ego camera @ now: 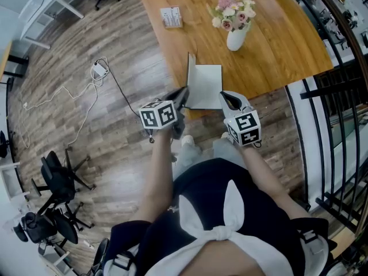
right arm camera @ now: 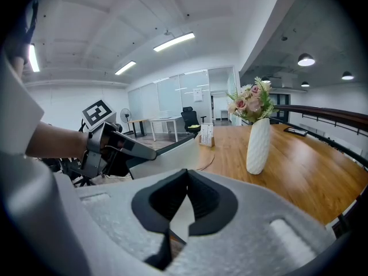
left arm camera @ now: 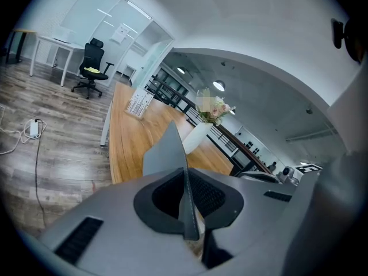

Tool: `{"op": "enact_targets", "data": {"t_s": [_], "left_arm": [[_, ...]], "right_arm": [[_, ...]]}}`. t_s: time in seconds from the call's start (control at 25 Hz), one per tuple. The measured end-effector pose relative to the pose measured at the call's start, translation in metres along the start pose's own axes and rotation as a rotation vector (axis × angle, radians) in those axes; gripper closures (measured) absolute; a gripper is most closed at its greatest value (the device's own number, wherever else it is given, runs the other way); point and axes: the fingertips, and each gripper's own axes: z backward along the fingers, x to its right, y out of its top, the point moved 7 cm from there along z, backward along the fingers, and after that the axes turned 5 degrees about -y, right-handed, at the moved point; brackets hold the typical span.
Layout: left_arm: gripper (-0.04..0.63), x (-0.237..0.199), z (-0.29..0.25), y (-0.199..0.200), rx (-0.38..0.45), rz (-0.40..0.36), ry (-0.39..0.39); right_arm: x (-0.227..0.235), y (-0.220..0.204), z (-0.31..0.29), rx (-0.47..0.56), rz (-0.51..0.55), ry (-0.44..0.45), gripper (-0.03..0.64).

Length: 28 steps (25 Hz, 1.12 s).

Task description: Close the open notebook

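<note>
The notebook [ego camera: 206, 85] lies at the near edge of the wooden table [ego camera: 270, 56]. Its right half is flat and its grey left cover [ego camera: 190, 73] stands almost upright. My left gripper [ego camera: 183, 95] is shut on that cover; in the left gripper view the thin cover [left arm camera: 167, 151] runs edge-on between the closed jaws of the left gripper [left arm camera: 185, 177]. My right gripper [ego camera: 229, 100] is at the notebook's near right corner with its jaws together. In the right gripper view a pale page shows under the right gripper [right arm camera: 187, 180], with the raised cover [right arm camera: 172, 154] and the left gripper [right arm camera: 115, 145] to its left.
A white vase of flowers [ego camera: 236, 36] stands on the table behind the notebook, and a small printed card [ego camera: 171, 16] sits farther back. On the floor to the left lie a charger and cable [ego camera: 100, 69] and office chairs [ego camera: 57, 177]. A black railing [ego camera: 339, 96] runs along the right.
</note>
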Motion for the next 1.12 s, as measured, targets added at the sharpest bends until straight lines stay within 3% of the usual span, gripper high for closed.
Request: {"op": "enact_targets", "data": {"t_s": [1.12], "left_arm": [[0.558, 0.022, -0.038, -0.013, -0.076, -0.026, -0.054]], "right_arm": [[0.017, -0.006, 0.007, -0.004, -0.019, -0.031, 0.619]]}}
